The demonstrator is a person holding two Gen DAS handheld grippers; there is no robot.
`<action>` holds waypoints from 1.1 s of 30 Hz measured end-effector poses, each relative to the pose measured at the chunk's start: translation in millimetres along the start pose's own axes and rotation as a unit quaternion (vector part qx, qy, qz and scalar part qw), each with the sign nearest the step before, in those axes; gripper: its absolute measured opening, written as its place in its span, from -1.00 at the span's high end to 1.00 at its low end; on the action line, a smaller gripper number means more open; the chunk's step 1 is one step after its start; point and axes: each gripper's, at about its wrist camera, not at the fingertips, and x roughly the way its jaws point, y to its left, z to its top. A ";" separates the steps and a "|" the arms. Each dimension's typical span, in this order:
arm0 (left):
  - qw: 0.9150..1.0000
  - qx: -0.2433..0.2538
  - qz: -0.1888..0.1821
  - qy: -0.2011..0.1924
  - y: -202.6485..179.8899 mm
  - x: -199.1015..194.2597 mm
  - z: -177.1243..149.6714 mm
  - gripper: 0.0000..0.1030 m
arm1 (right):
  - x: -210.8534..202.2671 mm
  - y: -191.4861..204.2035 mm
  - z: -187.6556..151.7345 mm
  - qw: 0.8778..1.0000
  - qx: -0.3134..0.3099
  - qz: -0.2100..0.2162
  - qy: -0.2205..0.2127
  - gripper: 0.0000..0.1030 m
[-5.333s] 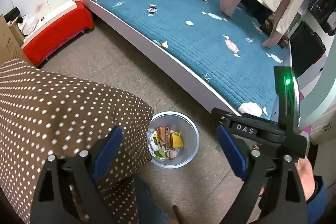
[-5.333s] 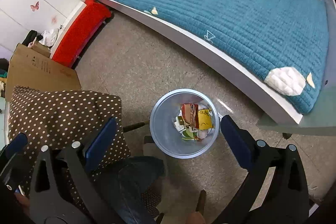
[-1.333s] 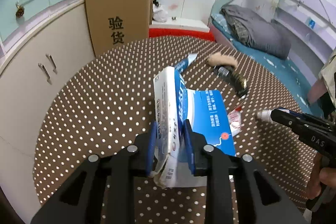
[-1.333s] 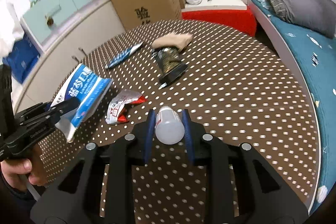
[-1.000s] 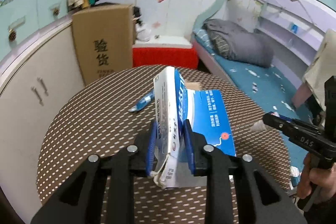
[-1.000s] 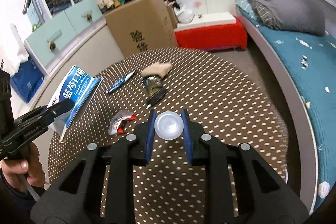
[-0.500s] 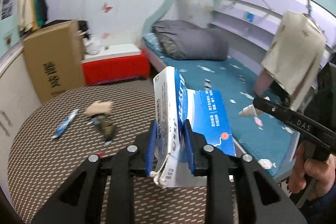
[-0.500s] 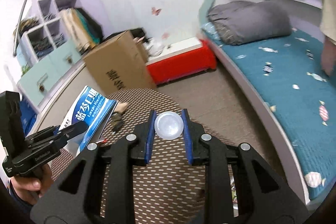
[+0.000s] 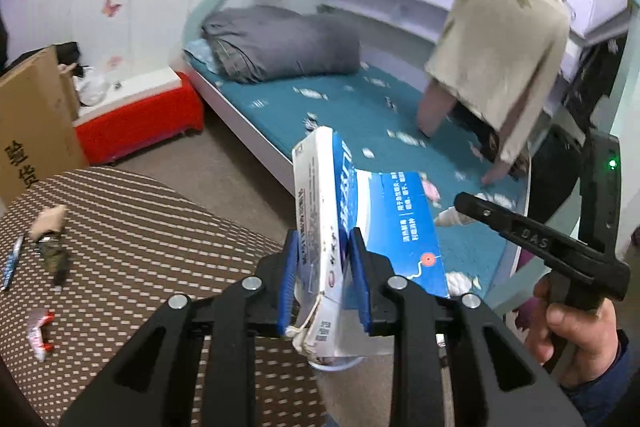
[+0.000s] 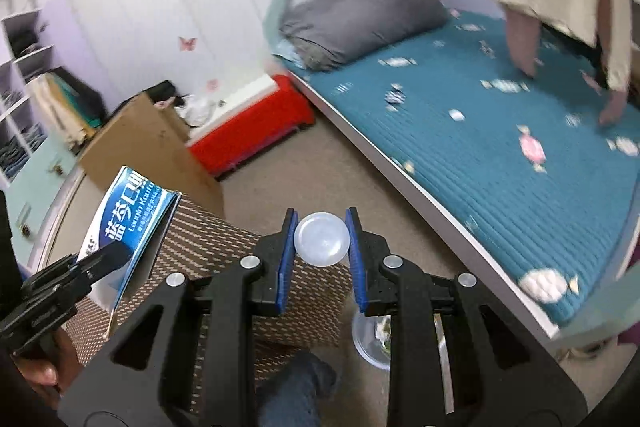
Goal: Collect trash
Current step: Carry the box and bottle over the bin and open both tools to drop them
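A: In hand?
B: Left gripper (image 9: 322, 267): jaws pinching a blue-and-white box (image 9: 360, 223), flattened, held on edge above the bench (image 9: 160, 227) rim. Right gripper (image 10: 321, 257): jaws pinching a small white bottle (image 10: 321, 237), its round end toward the camera.

A: Left on the bench?
B: From the left: a blue tube (image 9: 10, 261) at the far edge, a red-and-silver wrapper (image 9: 39, 333), a dark packet (image 9: 54, 253) with a tan scrap (image 9: 50, 221) just behind it. By my judgement four pieces still to collect.

A: The bin?
B: On the floor between bench and bed (image 10: 520, 167). Only part of its clear rim shows: bin (image 10: 370, 341), under the right gripper's frame. Neither held piece is in it yet.

A: Unclear entries?
B: Bin contents: mostly hidden by the gripper frame. Dark packet: blurred, kind not made out. Box: lower end covered by the jaws; print only partly legible. Bottle: body hidden behind its round end in the right view; only its tip shows in the left.
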 end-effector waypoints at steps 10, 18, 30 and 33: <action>0.995 0.029 -0.004 0.091 -38.3 84.1 -22.0 0.52 | 53.9 -53.8 -31.7 0.995 0.062 -0.023 0.069 0.53; 0.987 0.058 0.021 0.149 -54.0 136.0 -36.0 0.46 | 88.4 -77.8 -50.9 0.989 0.102 -0.029 0.106 0.52; 0.983 0.072 0.060 0.158 -54.6 152.7 -36.8 -0.73 | 108.7 -113.2 -73.9 0.975 0.169 -0.048 0.139 -0.88; 0.986 0.063 0.061 0.143 -49.9 140.2 -33.5 -0.73 | 104.3 -109.5 -74.2 0.975 0.160 -0.067 0.141 -0.88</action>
